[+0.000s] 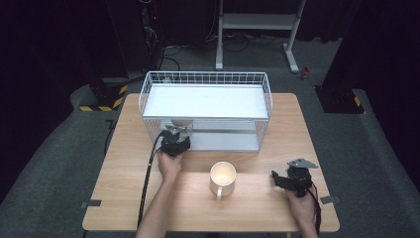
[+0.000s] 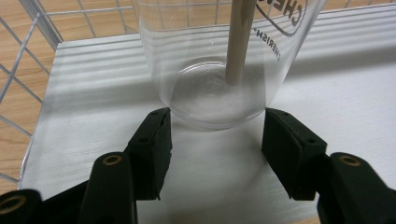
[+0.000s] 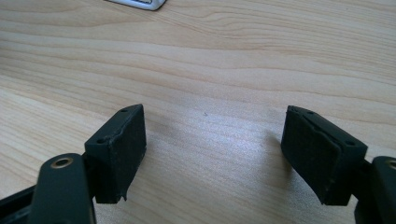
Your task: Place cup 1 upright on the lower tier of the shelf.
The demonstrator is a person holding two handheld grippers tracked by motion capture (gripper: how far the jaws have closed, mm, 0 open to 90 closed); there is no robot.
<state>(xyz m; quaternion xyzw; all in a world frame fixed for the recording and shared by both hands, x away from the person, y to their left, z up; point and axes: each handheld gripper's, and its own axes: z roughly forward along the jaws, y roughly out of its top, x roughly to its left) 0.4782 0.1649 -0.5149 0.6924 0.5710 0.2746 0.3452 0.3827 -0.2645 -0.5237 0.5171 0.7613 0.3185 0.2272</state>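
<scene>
My left hand-held gripper [image 2: 217, 128] shows me a clear glass [image 2: 219, 60] up close: it stands on the white shelf [image 2: 341, 93] of the wire basket [image 1: 205, 106], a tan stick [image 2: 239, 39] leaning inside it, black lettering on its wall. My jaws stand apart, one each side of its base; I cannot tell whether they touch it. From the high view the glass [image 1: 181, 128] is a small blur at the basket's open front, left end. That view adds one cream mug [image 1: 222, 178] on the tabletop [image 1: 124, 168], between my hands. My right hand-held gripper [image 1: 282, 178] rests near the right edge, jaws apart over bare wood [image 3: 210, 70]. One glass, one mug, one basket, two grippers.
</scene>
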